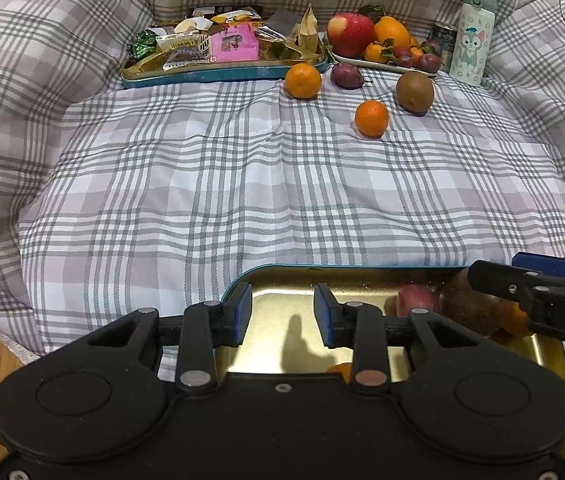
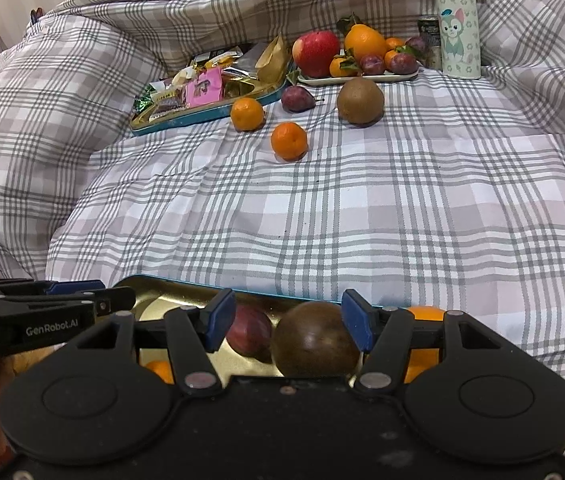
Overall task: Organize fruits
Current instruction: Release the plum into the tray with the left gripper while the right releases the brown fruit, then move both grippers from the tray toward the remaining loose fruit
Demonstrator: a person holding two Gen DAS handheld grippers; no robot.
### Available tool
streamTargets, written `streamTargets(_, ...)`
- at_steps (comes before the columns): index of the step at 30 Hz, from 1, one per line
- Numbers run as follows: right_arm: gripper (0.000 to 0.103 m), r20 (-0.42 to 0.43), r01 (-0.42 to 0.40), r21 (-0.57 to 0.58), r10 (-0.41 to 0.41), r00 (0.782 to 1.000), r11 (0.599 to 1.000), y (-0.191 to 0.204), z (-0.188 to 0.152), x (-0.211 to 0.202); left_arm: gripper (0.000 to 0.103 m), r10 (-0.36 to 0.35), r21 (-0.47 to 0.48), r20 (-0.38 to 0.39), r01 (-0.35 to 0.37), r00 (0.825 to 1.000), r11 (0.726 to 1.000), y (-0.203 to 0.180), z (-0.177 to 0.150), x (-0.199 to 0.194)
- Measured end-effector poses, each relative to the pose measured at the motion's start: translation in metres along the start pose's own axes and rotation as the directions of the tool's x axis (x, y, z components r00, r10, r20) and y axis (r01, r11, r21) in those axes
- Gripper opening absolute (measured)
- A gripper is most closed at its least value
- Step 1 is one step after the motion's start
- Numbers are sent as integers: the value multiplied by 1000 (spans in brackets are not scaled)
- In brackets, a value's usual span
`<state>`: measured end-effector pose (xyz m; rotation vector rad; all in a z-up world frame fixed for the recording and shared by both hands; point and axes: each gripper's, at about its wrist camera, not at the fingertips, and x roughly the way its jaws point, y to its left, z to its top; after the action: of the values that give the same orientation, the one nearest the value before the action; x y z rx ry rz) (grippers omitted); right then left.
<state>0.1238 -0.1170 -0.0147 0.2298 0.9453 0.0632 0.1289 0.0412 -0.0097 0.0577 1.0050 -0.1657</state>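
Fruits lie in two groups on your rumpled grey-and-white plaid cloth (image 1: 242,184). Far off, two dimpled orange mandarins (image 1: 302,81) (image 1: 371,119), a smooth purple plum (image 1: 346,75) and a fuzzy brown kiwi (image 1: 415,92) sit loose on the fabric, just before a white plate (image 1: 386,66) heaped with a glossy red apple (image 1: 349,34) and more fruit. Beside it stands a teal-rimmed tin of crinkly snack wrappers (image 1: 222,46).

Close to you, a shiny gold metal tin with a teal rim (image 1: 278,340) holds a dark round brown fruit (image 2: 314,346), a reddish plum (image 2: 248,332) and orange pieces. Your left gripper (image 1: 282,318) hovers over the tin's bare gold floor, blue pads apart and empty. Your right gripper (image 2: 288,326) has its pads spread on either side of the brown fruit; you cannot tell whether they touch it.
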Motion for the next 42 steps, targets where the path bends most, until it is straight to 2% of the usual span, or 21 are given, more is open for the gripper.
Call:
streamTargets(8, 63, 26, 2, 17, -3, 1000, 1000, -12, 1, -11, 44, 19, 38, 9, -19, 1000, 999, -16, 9, -7)
streamTargets(15, 63, 65, 30, 17, -31, 997, 999, -27, 16, -16, 44, 23, 77, 36, -26, 999, 997, -35, 30, -8)
streamTargets(31, 63, 121, 69, 15, -70, 990, 998, -44, 65, -2, 44, -25, 40, 74, 22, 997, 999, -52, 90, 10)
streamTargets(42, 63, 99, 63, 11, -63, 993, 998, -53, 87, 28, 43, 1, 25, 11, -1, 1000, 1000, -50, 107, 48)
